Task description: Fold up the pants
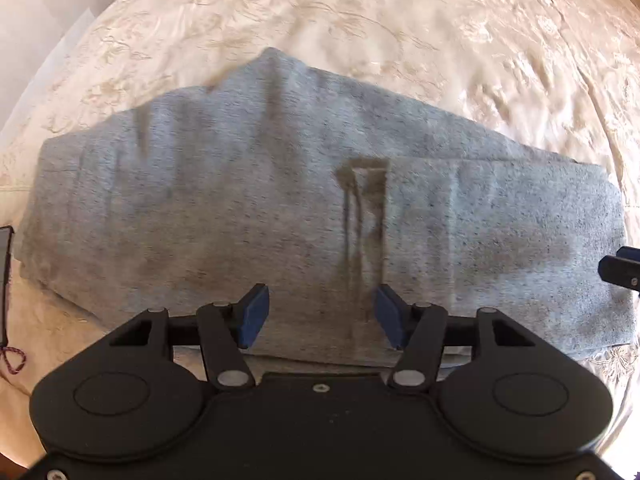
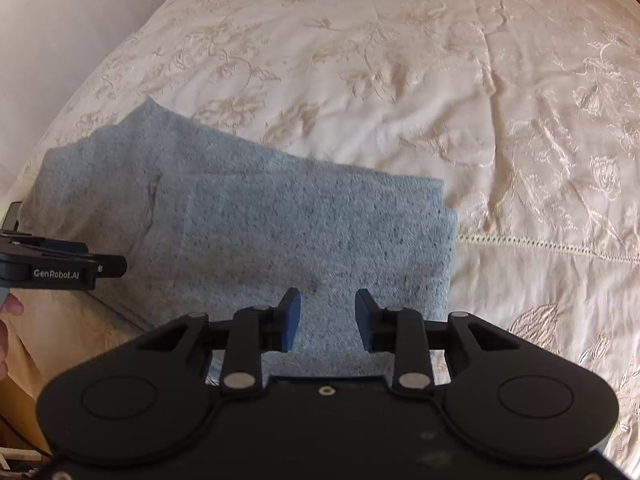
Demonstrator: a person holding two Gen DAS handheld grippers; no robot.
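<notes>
Grey speckled pants (image 1: 280, 208) lie folded in layers across a cream embroidered bedspread (image 1: 440, 40). My left gripper (image 1: 320, 312) is open and empty, hovering over the pants' near edge by the middle. A folded layer's edge runs near the right of the pants (image 1: 520, 216). In the right wrist view the pants (image 2: 280, 232) lie at centre left. My right gripper (image 2: 328, 316) is open and empty above their near right part. The left gripper (image 2: 108, 267) shows at the left edge there. The right gripper's tip (image 1: 618, 268) shows at the right edge of the left wrist view.
The bedspread (image 2: 440, 80) stretches far and right. A dark cord with a purple end (image 1: 12, 356) hangs at the bed's left side. A wall (image 2: 60, 40) stands at the left. A hand (image 2: 10, 308) shows at the left edge.
</notes>
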